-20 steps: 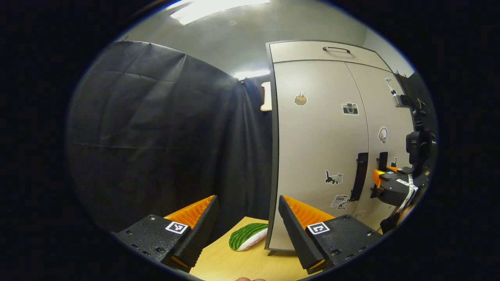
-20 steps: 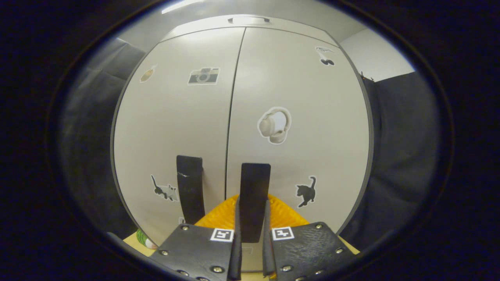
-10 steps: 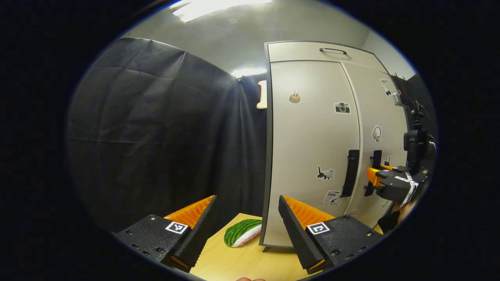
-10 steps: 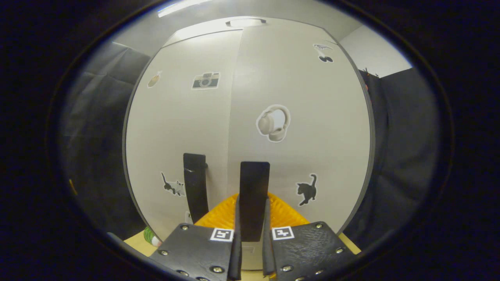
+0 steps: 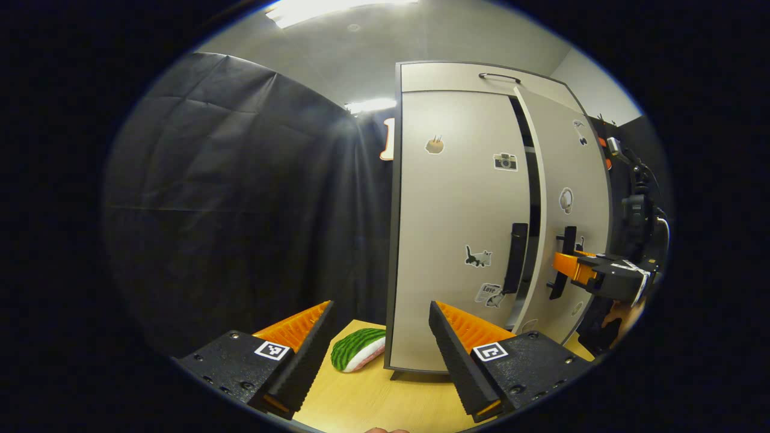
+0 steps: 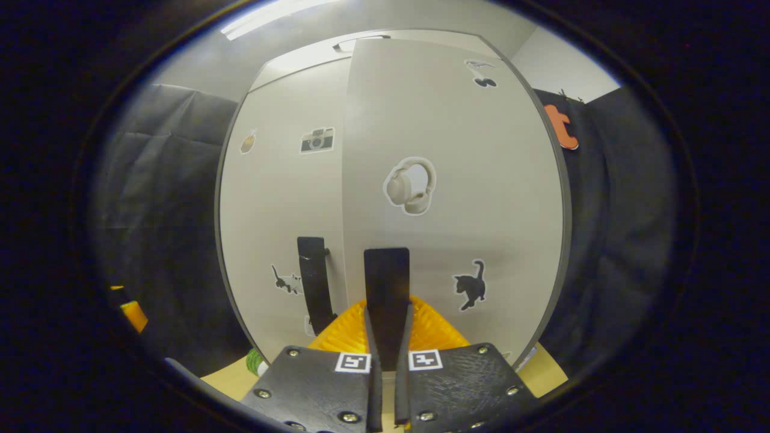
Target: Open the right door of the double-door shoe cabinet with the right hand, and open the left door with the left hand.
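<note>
The shoe cabinet [image 5: 457, 240] stands on the yellow wooden surface [image 5: 373, 403]. In the right gripper view, the right tongs [image 6: 385, 337] are pressed tight on the black handle [image 6: 387, 294] of the right door [image 6: 451, 198], with one finger on each side of it. A second ago both doors were flat and shut. Now the right door has swung out a little, and in the left gripper view there is a dark gap [image 5: 532, 198] between it and the left door [image 5: 460, 228]. The left door is shut, and its own black handle [image 5: 516, 257] is free, with nothing touching it. The left tongs [image 5: 380, 343] are spread wide with nothing between them. They hang low over the surface, off to the left of the cabinet and well apart from the left handle. In this view the cabinet has slid toward the middle since a second ago, and more of its front corner shows. A green striped toy [image 5: 358, 349] lies on the surface just beside the cabinet's left bottom corner. In the left gripper view the right tongs show far off on the right, at the right door's handle [image 5: 562, 261].
</note>
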`<state>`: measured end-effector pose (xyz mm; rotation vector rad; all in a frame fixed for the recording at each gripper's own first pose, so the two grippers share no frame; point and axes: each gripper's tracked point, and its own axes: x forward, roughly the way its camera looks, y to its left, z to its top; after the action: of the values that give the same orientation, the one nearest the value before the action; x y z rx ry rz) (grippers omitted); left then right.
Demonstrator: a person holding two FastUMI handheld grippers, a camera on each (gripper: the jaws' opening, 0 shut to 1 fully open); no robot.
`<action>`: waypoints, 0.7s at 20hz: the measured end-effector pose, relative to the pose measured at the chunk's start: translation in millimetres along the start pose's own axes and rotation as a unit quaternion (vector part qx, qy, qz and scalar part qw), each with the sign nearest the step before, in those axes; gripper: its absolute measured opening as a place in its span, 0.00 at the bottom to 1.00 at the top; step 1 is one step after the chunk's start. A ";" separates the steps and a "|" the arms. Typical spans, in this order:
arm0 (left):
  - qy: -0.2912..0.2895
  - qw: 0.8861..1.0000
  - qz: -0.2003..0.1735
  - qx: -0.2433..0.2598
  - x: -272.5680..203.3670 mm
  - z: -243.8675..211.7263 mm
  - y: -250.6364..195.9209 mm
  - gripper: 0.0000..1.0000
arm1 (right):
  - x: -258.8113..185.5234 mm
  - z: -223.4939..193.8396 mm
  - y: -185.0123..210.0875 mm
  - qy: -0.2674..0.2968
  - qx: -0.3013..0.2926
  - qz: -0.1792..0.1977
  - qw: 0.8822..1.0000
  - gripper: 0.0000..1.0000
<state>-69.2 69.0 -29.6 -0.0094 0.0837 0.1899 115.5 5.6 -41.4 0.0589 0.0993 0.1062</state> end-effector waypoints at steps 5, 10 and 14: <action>0.012 0.999 -0.038 -0.004 -1.3 -8.1 -20.8 0.95 | -17.5 0.7 -6.8 0.001 0.012 0.016 1.000 0.09; 0.013 0.997 -0.075 -0.004 -2.1 -8.9 -41.2 0.95 | -28.6 0.2 -15.4 0.006 0.011 0.016 1.000 0.09; 0.013 0.995 -0.096 -0.008 -1.2 -10.3 -52.2 0.95 | -38.2 1.9 -21.8 0.005 0.006 0.005 1.000 0.09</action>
<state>-61.4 17.3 -39.7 -0.0362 0.1068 -0.0024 80.1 -20.3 -37.2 0.0707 0.1104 0.1151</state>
